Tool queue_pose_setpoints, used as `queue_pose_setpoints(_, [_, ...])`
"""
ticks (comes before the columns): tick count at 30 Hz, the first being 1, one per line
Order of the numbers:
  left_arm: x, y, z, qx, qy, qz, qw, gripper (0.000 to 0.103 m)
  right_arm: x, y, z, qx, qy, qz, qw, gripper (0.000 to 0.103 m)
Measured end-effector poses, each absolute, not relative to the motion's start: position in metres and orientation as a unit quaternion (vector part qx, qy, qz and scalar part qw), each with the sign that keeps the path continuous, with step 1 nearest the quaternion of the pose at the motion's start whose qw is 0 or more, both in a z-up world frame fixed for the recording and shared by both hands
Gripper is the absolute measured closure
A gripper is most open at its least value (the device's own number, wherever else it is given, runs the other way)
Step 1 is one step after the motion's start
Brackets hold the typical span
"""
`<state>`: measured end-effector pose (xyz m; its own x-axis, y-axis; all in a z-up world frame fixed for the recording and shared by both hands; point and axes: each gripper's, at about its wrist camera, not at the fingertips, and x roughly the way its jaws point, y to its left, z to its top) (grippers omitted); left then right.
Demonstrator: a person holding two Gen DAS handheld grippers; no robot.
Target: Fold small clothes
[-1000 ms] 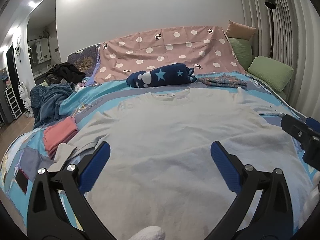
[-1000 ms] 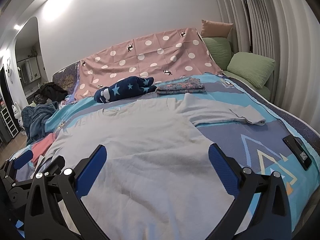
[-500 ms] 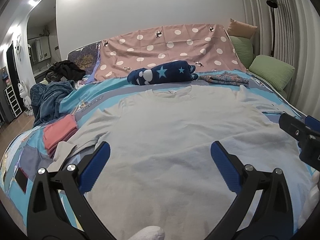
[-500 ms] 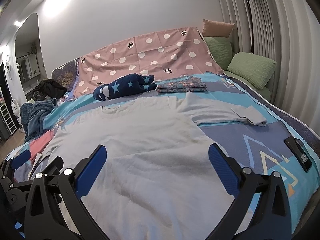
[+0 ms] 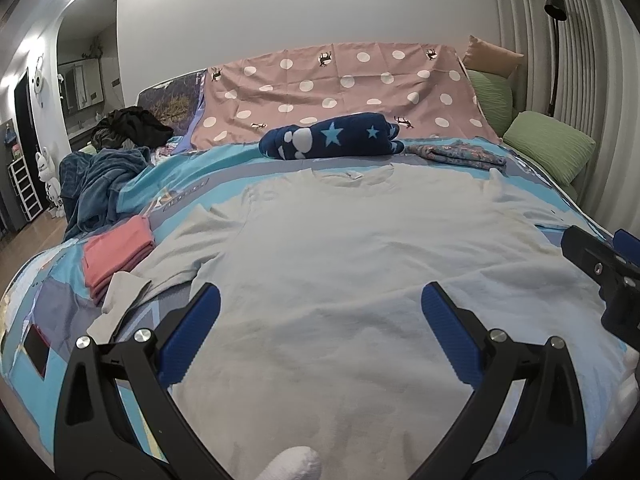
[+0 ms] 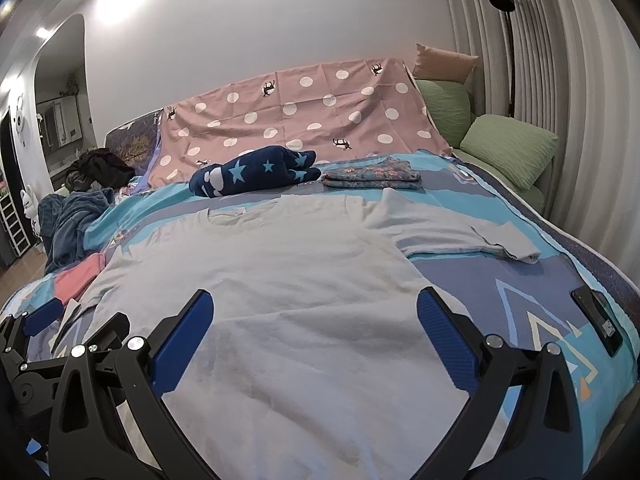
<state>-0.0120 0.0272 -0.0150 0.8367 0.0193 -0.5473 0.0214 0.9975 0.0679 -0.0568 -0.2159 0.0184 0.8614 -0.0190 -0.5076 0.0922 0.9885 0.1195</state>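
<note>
A pale grey T-shirt (image 5: 340,264) lies spread flat on the bed, collar toward the headboard; it also shows in the right wrist view (image 6: 280,280), its right sleeve (image 6: 460,232) laid out to the side. My left gripper (image 5: 320,312) is open and empty, hovering over the shirt's lower left part. My right gripper (image 6: 316,316) is open and empty over the lower right part. Each gripper appears at the edge of the other's view: the right gripper (image 5: 608,272) and the left gripper (image 6: 36,332).
A folded pink garment (image 5: 116,252) and a white cloth (image 5: 120,300) lie at the left. A navy star blanket (image 5: 332,140) and a folded floral garment (image 6: 372,176) lie past the collar. A dark phone (image 6: 598,320) lies at the right, another dark device (image 5: 36,350) at the left. Green pillows (image 6: 508,152) sit far right.
Both grippers have dipped or tilted slightly, so the bed sits a little higher in view. Both stay open and the shirt has not moved.
</note>
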Motion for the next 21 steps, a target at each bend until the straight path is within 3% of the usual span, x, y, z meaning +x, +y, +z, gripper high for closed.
queue_pose_setpoints(21, [0.004,0.093,-0.032,-0.044,0.302,0.013,0.952,0.002,-0.033,-0.184,0.009,0.042,0.287,-0.018,0.957,0.001])
